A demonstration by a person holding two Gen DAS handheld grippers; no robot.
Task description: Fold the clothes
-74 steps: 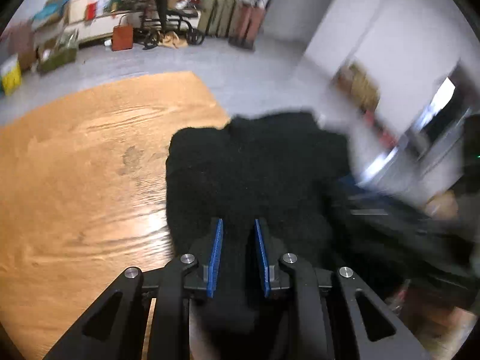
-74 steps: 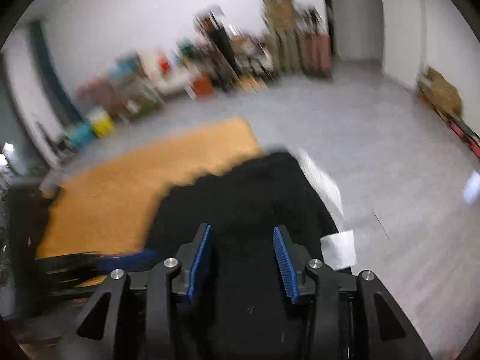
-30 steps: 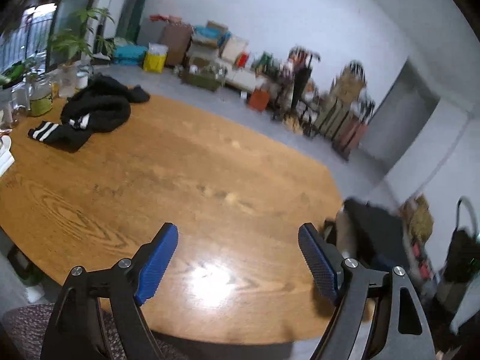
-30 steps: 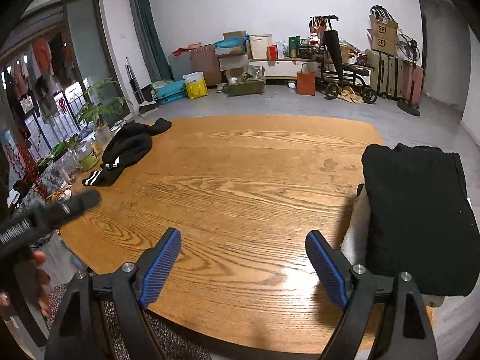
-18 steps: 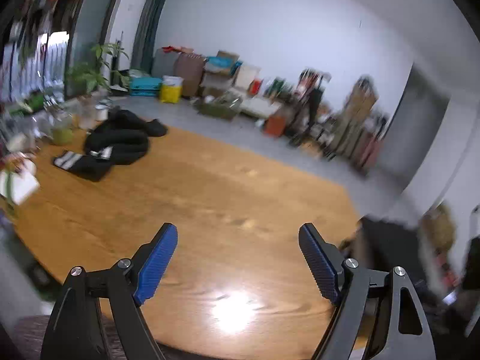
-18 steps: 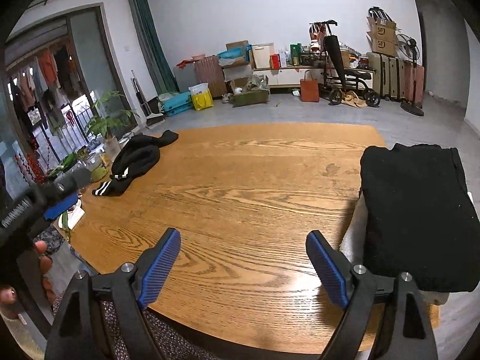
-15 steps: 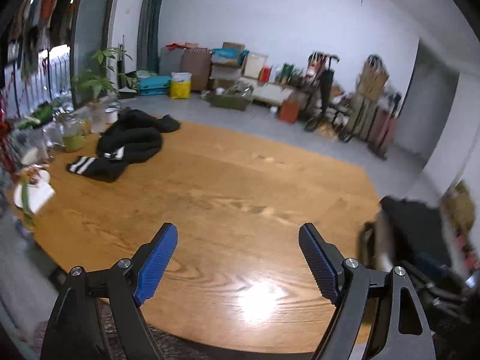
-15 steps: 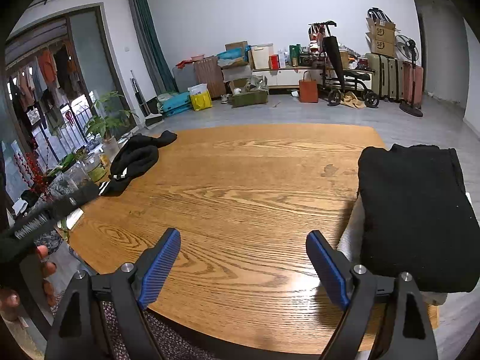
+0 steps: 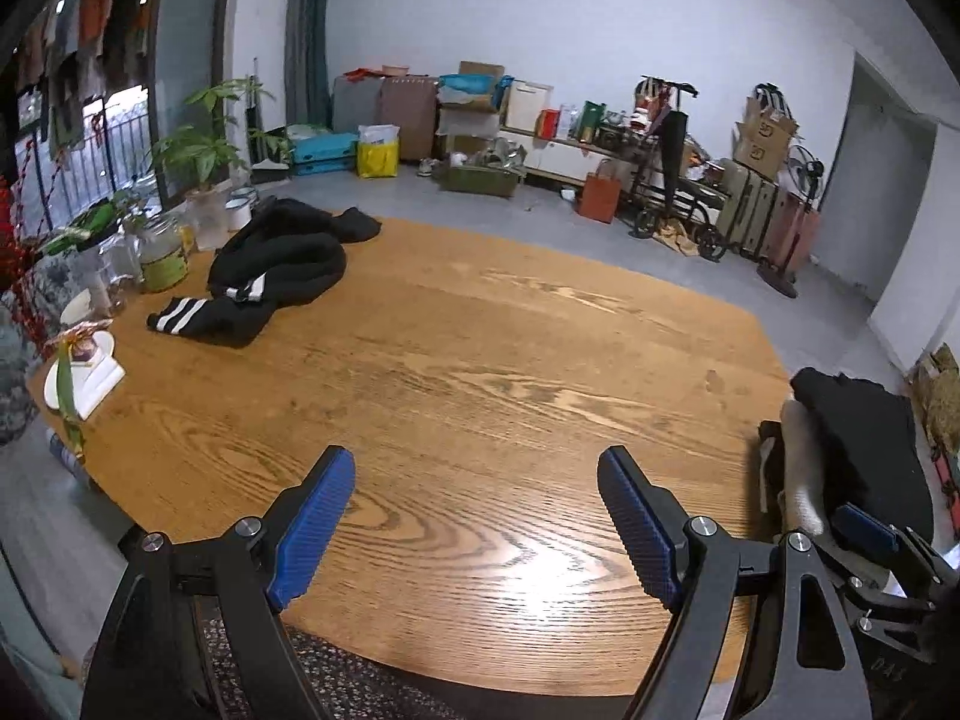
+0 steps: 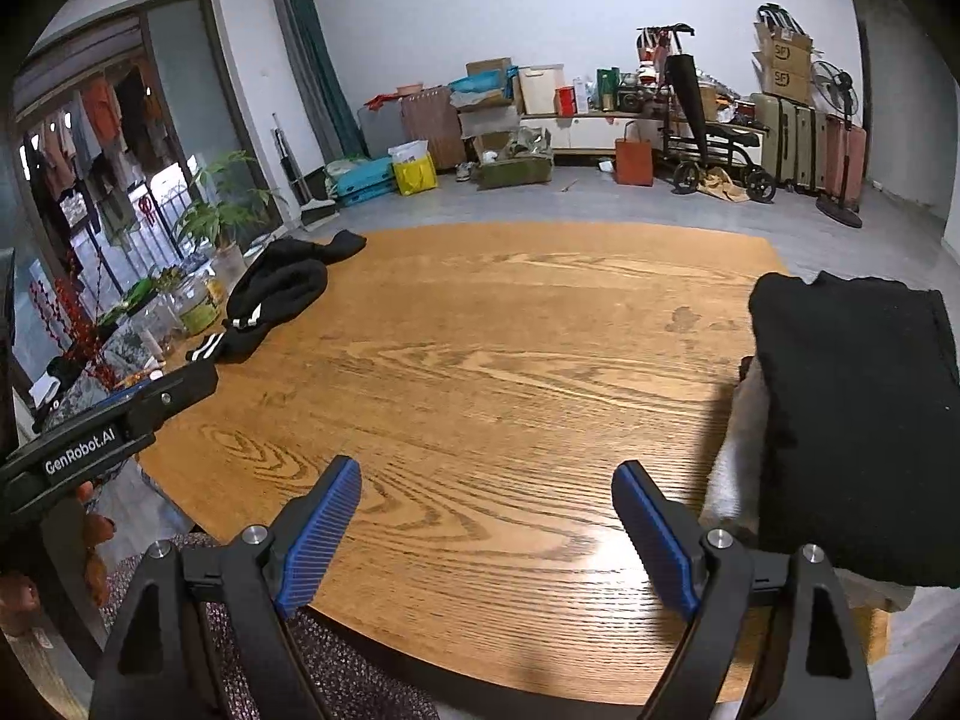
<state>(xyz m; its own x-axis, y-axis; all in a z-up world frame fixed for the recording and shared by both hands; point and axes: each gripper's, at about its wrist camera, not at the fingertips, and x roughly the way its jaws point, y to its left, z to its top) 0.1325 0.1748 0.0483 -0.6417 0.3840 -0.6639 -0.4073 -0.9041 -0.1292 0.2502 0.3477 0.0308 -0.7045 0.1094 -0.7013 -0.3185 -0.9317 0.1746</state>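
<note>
Black garment [image 9: 264,276] crumpled at table [image 9: 480,396] far-left (both grippers agape)

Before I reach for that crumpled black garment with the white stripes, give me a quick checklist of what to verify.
1. Left tool open and holding nothing: ok.
2. Right tool open and holding nothing: ok.
3. Folded black garment released, resting on the stack at the table's right edge: ok.
4. Striped black garment in view, unfolded, at the far left of the table: ok.
5. Bare wood between tools and garment: ok.
6. Glass jars close beside the garment, snag risk: not ok.
</note>
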